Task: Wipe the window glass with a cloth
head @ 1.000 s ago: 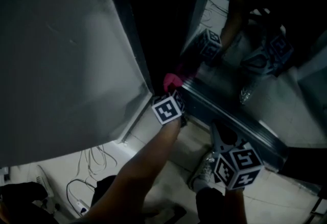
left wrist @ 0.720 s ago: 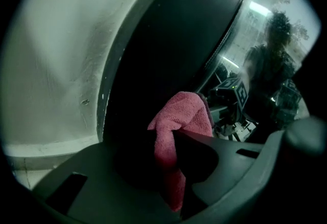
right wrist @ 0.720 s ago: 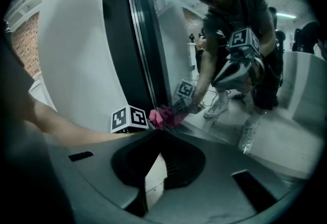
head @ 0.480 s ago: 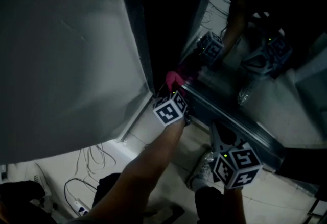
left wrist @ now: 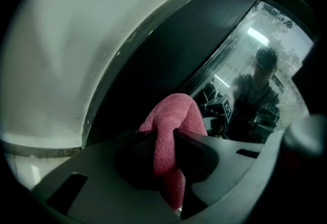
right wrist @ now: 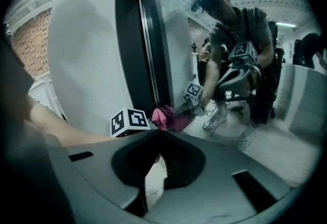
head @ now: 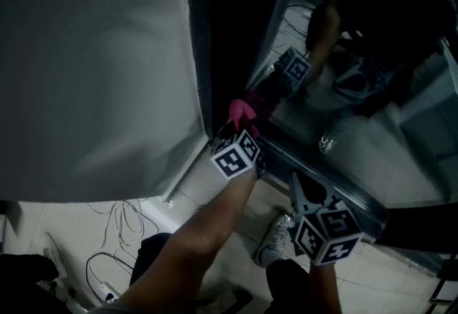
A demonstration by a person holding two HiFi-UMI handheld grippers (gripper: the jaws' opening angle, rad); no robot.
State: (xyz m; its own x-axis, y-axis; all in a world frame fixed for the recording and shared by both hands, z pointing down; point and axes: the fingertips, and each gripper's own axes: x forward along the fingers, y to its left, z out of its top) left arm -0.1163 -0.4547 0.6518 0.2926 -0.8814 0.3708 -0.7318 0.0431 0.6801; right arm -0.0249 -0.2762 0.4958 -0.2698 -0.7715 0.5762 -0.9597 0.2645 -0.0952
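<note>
One pink cloth (left wrist: 173, 116) clenched in left gripper (left wrist: 164, 139) by window glass (head: 358, 126) — right gripper (right wrist: 159, 135) closed, empty; pale floor (head: 64, 223).

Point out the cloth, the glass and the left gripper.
cloth (left wrist: 179, 110), left gripper view, bunched top above the jaws.
glass (head: 358, 126), head view, lower part of the reflective pane.
left gripper (left wrist: 166, 139), left gripper view, midway between fingertips, shut on the cloth.

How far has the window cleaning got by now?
The cloth is already clamped in the left tool and sits at the bottom corner of the glass, so wiping seems under way. The right tool is shut and idle. The glass's speckled top looks unwiped.
</note>
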